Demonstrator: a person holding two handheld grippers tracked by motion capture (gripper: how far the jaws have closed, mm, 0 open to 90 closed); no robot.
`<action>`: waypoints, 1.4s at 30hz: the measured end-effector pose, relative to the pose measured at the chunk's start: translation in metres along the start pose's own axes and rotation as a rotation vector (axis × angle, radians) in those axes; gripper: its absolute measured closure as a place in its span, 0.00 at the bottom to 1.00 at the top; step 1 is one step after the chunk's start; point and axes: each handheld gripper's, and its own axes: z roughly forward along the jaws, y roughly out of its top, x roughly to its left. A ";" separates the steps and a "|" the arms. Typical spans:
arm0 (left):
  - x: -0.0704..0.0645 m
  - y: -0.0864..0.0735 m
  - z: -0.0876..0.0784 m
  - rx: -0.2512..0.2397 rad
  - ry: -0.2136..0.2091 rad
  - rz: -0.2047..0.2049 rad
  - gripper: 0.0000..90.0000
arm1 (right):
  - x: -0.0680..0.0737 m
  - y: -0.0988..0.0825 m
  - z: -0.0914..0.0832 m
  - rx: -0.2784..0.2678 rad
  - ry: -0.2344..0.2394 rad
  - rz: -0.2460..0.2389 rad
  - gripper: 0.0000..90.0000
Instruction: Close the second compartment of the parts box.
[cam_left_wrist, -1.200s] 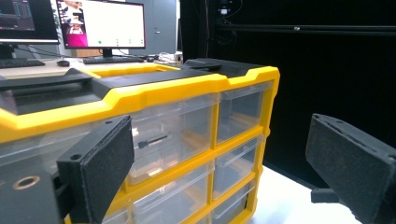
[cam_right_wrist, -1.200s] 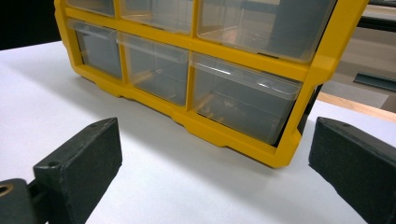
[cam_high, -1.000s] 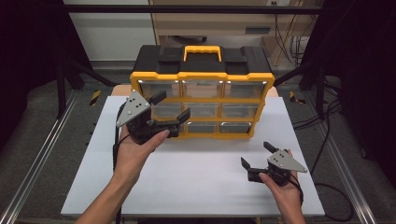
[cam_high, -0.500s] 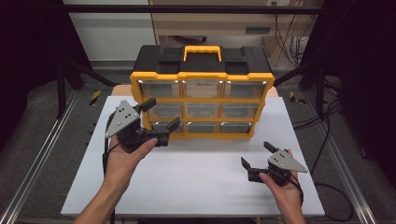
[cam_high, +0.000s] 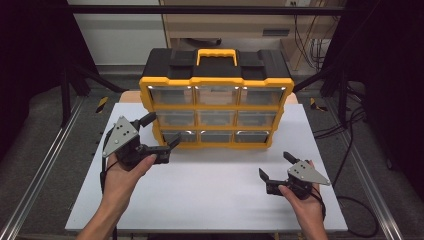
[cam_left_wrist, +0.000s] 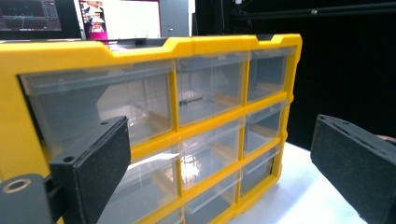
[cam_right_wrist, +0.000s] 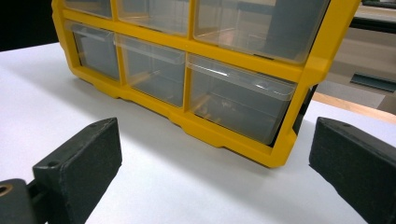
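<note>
Nine clear drawers, all closed, in the yellow organizer (cam_high: 216, 112) at frame center on the white table (cam_high: 210, 185). Our left gripper (cam_high: 162, 131), jaws spread, sits lower left beside the cabinet's left column; right gripper (cam_high: 276, 166), also spread, rests lower right, well apart. We judge approach phase: next, align on a drawer lip.
</note>
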 end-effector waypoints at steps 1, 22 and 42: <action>0.001 -0.002 -0.001 0.002 0.004 0.005 0.05 | 0.000 0.000 0.000 0.000 0.000 0.000 0.03; 0.026 -0.053 -0.030 0.050 0.071 0.003 0.02 | -0.003 0.000 -0.002 -0.006 -0.007 0.013 0.03; 0.047 -0.089 -0.063 0.074 0.109 -0.003 0.05 | -0.003 0.000 -0.002 -0.004 -0.010 0.011 0.03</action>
